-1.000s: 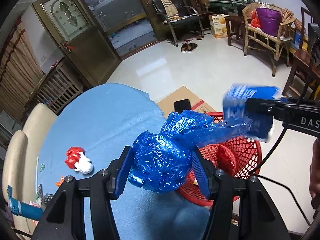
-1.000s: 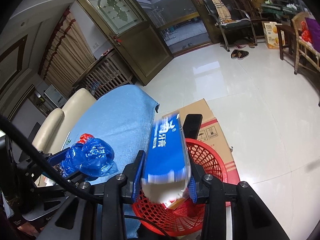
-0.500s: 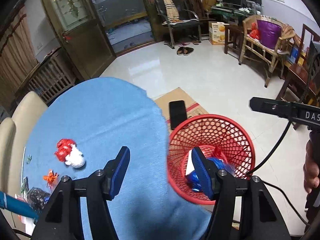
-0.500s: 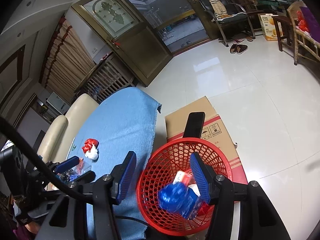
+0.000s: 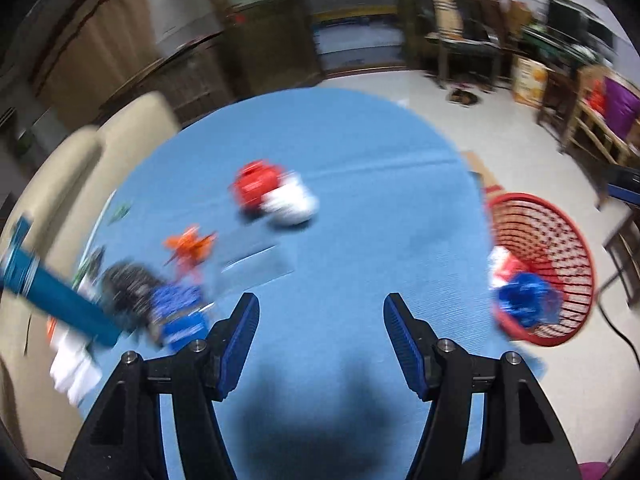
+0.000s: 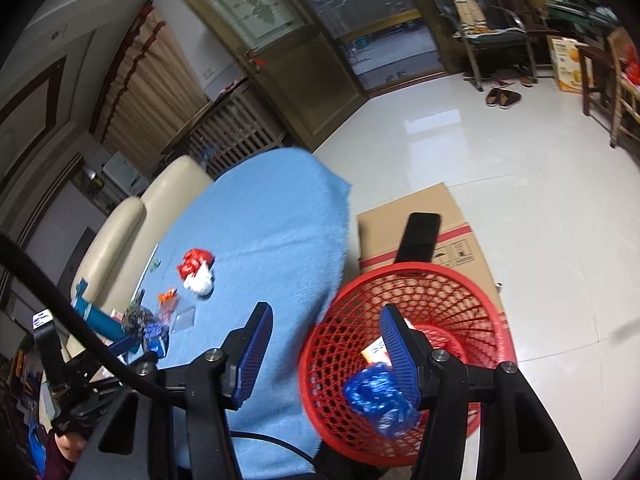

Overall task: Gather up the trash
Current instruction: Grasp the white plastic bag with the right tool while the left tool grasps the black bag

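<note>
My left gripper (image 5: 320, 328) is open and empty above the blue tablecloth (image 5: 360, 168). Ahead of it lies a red and white crumpled wrapper (image 5: 276, 194), seen too in the right wrist view (image 6: 197, 270). A pile of scraps (image 5: 160, 300) with an orange piece (image 5: 190, 244) lies at the left. The red mesh basket (image 5: 560, 240) stands on the floor at the right and holds the blue plastic bag (image 5: 526, 300). My right gripper (image 6: 326, 344) is open and empty at the basket (image 6: 440, 284), with the blue bag (image 6: 376, 400) and a carton (image 6: 376, 354) inside.
A teal tube (image 5: 52, 296) lies at the table's left edge by cream chairs (image 5: 80, 160). A cardboard box (image 6: 420, 216) with a black phone (image 6: 418, 238) on it sits behind the basket. Wooden chairs (image 6: 496, 40) stand across the tiled floor.
Both grippers opened and let the blue bag and the blue carton drop into the basket. My left gripper then swung left over the table. My right gripper shifted slightly left.
</note>
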A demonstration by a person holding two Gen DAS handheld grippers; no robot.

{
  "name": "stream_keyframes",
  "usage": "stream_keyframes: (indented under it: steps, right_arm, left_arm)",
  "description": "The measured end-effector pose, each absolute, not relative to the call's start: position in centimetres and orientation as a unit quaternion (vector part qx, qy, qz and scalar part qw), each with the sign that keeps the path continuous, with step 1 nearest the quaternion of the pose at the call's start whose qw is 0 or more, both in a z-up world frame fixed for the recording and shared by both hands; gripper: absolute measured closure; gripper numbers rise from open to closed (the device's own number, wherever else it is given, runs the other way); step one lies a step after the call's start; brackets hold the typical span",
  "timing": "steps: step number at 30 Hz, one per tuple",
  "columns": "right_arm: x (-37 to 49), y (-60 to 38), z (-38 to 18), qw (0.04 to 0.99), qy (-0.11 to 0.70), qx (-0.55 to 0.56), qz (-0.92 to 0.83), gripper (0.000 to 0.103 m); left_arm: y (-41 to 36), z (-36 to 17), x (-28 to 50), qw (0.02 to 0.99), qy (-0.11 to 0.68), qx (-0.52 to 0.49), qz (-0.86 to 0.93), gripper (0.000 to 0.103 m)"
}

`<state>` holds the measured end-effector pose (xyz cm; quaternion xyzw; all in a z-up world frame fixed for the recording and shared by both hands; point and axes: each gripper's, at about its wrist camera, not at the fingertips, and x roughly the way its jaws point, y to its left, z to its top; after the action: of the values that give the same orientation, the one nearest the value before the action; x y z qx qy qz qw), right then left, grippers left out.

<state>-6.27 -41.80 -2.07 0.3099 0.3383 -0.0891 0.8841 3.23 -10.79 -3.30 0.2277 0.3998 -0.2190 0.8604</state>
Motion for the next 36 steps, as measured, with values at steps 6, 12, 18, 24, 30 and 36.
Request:
stream_keyframes:
  steps: [6,12,18,24,30,36]
  right_arm:
    - [-2.8,-37.5,-1.6,0.889,0.366,0.269,-0.056,0.043]
    - [2.5,-32.5,-1.4,0.89,0.395,0.226,-0.006,0.043]
    - [10.7,-27.1,-2.4,0.884,0.417,0.198,0.068,0.043]
    - [18.5,-24.3,-5.0,0.868,0.442,0.208,0.092,0.043]
    - [23.9,-22.9,-7.5,0.858,0.461,0.212,0.082,0.043]
    - [26.8,-21.9,-10.2,0.848,0.488,0.197,0.057,0.044]
  left_arm:
    - [-1.1,-2.8,7.8,0.889,0.41,0.166,-0.121,0.037]
    - [6.1,-2.4,11.6,0.904,0.409,0.114,-0.052,0.031]
    - [8.5,-3.0,15.1,0.901,0.425,0.068,-0.056,0.03]
    - [7.7,-4.2,18.8,0.894,0.44,0.057,-0.059,0.03]
    - [7.0,-7.2,22.4,0.872,0.483,0.026,-0.073,0.03]
    - [6.6,-10.2,24.4,0.851,0.516,-0.018,-0.094,0.03]
